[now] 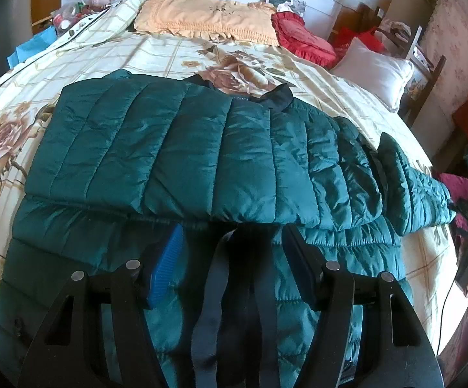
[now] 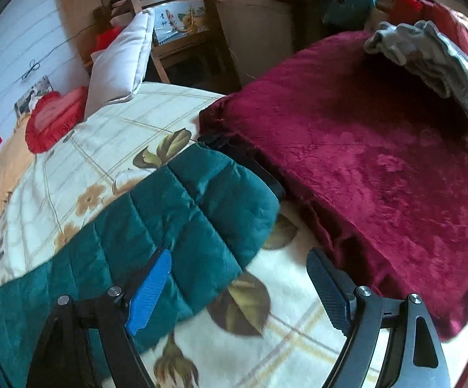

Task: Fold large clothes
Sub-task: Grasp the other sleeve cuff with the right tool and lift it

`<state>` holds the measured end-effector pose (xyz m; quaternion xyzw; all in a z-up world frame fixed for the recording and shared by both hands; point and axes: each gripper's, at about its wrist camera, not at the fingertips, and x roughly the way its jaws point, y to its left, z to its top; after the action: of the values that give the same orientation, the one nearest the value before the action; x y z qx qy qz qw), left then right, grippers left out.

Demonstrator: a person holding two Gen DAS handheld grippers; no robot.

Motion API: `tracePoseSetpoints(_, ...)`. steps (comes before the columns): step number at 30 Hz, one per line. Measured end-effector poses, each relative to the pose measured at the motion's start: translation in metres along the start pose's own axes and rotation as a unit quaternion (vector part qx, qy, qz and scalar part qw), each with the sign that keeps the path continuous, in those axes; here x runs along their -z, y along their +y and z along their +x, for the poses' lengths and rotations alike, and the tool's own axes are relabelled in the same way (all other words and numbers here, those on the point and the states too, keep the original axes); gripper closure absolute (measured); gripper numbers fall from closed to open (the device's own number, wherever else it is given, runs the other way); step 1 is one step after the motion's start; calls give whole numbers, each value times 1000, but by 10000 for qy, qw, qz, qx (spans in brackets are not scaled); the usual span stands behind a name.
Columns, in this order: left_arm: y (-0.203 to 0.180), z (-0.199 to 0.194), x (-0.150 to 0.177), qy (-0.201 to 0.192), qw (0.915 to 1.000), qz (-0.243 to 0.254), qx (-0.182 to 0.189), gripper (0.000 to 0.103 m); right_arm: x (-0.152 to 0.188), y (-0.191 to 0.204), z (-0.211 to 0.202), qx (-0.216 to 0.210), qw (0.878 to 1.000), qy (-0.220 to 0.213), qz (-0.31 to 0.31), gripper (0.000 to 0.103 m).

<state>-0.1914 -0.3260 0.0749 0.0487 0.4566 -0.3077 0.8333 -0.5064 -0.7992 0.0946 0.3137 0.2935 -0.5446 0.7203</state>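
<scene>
A teal quilted jacket lies spread across the floral bedsheet, one side folded over its body and its dark collar toward the pillows. My left gripper hovers at the near hem of that folded layer. Its jaws stand apart with dark strips of fabric lying between them, and neither pad presses on anything. In the right wrist view the jacket's sleeve stretches over the sheet and ends in a dark cuff. My right gripper is wide open above it, with the blue pad over the sleeve.
A crimson velvet blanket is piled right beside the cuff, with a grey garment on top. At the bed's head lie a yellow pillow, a red cushion and a white pillow. A wooden chair stands off the bed's side.
</scene>
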Motion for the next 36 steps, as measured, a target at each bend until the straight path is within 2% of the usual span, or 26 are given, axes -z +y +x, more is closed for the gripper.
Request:
tracePoseSetpoints(3,3,-2,1,-13,10000,-18,-17,39,-5,3,7,11,10000,-88,-32,20)
tracePoseSetpoints(6,6,-3,1,5,10000,-67,-21,39,-9,8,14,-162,9998,-140,-52,20)
tracePoseSetpoints(8,7,-4,2,11,10000,-79,-38,39,-11,14,21,-257,9995,-110,-112,25)
tracePoseSetpoints(9,7,-4,2,21,10000,-80,-44,39,-11,16,24,-236,9996,-90,-122,33)
tracePoseSetpoints(10,8,-4,3,32,10000,-79,-45,39,-11,17,27,-186,9997,-73,-128,47)
tracePoseSetpoints(11,8,-3,3,40,9999,-81,-45,39,-11,16,28,-178,9997,-79,-120,53)
tracePoseSetpoints(13,8,-3,4,54,9999,-87,-36,39,-11,14,29,-247,9996,-130,-51,78)
tracePoseSetpoints(16,9,-1,6,97,9999,-89,-31,39,-10,8,24,-373,9992,-161,19,92)
tracePoseSetpoints(21,11,-1,7,116,9998,-172,39,39,-5,8,-7,-799,9958,-439,-79,94)
tracePoseSetpoints(26,8,-6,7,52,9998,-161,97,39,1,21,-53,-1419,9864,-762,-337,96)
tracePoseSetpoints(36,12,-15,10,30,9997,-188,159,39,27,82,-125,-2207,9630,-969,-1205,97)
